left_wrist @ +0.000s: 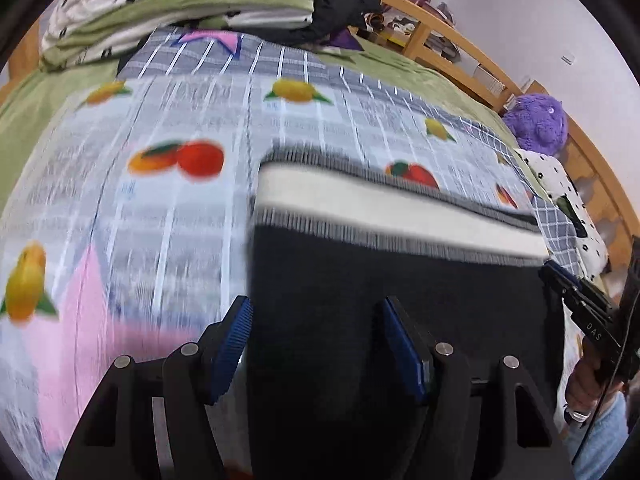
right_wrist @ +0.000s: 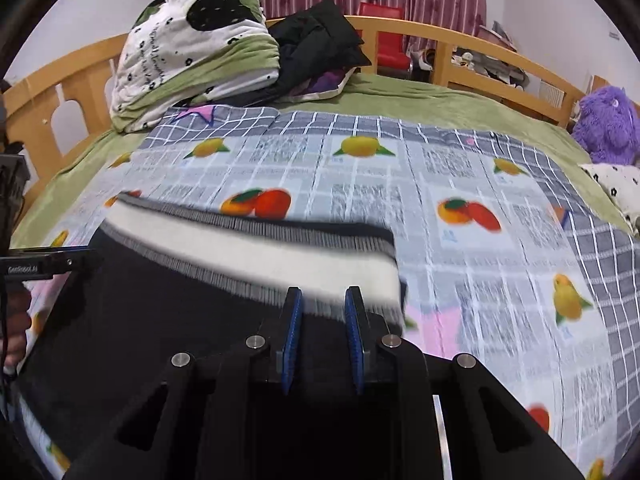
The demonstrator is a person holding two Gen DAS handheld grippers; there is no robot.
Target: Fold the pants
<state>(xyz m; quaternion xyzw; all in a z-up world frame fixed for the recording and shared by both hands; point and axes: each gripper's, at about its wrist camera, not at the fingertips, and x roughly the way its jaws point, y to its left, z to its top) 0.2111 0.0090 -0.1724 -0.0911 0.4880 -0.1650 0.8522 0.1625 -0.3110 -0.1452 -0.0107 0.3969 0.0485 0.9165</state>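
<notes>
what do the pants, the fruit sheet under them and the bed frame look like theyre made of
Pants: dark matte fabric, seemingly knit; the white waistband has ribbed grey edging.
Fruit sheet: thin printed woven cloth, probably cotton or a blend; flat, no sheen.
Bed frame: light wood with a smooth, slightly glossy finish, likely varnished.

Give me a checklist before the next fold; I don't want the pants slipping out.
1. Left gripper over pants: ok, jaws wide, straddling the left edge.
2. Left grip closed: not ok.
3. Right gripper at the waistband: ok.
4. Right pads pinching cloth: cannot tell, jaws narrow, cloth between.
5. Bedspread beyond the pants free: ok.
</notes>
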